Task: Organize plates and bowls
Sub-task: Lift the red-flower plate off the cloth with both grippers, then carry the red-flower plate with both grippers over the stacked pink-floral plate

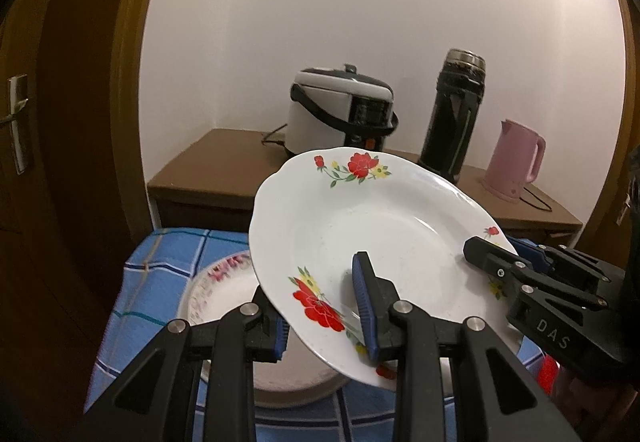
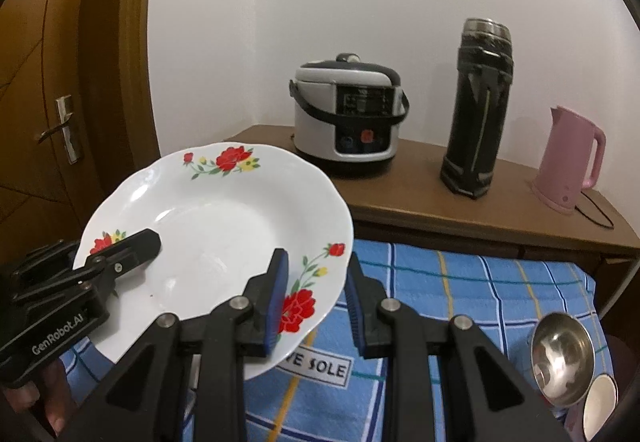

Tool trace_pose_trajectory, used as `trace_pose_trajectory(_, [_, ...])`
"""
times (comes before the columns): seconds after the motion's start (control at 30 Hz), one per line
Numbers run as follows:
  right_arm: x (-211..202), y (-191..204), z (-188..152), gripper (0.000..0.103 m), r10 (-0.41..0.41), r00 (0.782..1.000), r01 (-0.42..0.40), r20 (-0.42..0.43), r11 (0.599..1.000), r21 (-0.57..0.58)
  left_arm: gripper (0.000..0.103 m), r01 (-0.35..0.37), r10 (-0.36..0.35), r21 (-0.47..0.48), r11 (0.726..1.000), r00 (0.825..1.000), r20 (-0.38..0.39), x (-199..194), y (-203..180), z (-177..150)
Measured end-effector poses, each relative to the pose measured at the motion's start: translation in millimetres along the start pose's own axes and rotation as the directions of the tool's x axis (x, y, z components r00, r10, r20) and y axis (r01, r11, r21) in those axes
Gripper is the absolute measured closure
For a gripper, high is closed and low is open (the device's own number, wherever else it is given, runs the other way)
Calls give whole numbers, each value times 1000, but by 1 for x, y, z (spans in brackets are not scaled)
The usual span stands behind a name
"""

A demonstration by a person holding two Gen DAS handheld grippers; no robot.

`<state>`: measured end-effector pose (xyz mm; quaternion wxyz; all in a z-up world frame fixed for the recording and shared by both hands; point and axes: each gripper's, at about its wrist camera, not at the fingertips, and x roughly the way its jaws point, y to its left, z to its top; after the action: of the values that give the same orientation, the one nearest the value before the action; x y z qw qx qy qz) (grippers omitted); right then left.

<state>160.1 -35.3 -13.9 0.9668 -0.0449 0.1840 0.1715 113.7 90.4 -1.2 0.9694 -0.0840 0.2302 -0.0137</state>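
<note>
A white plate with red flowers [image 1: 360,226] is held tilted in the air above the blue checked cloth; it also shows in the right wrist view [image 2: 216,226]. My left gripper [image 1: 324,314] has its jaws on either side of the plate's near rim. My right gripper [image 2: 316,302] has its jaws on either side of the opposite rim, and it shows in the left wrist view [image 1: 500,262]. A second plate with pink flowers [image 1: 224,282] lies on the cloth below the held plate. A steel bowl [image 2: 562,358] and a white bowl [image 2: 600,406] sit at the cloth's right side.
A brown cabinet [image 2: 460,197] behind the table carries a rice cooker [image 2: 348,109], a black flask [image 2: 478,109] and a pink kettle [image 2: 568,157]. A wooden door [image 2: 48,81] stands at the left. The blue checked cloth [image 2: 460,298] covers the table.
</note>
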Motion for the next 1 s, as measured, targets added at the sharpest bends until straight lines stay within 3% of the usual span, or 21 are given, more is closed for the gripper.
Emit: trace_pose_trajectory(1.0, [43, 29, 14, 75, 34, 998, -36, -53, 998, -53, 71, -38, 38, -77, 996, 999, -1, 19, 52, -5])
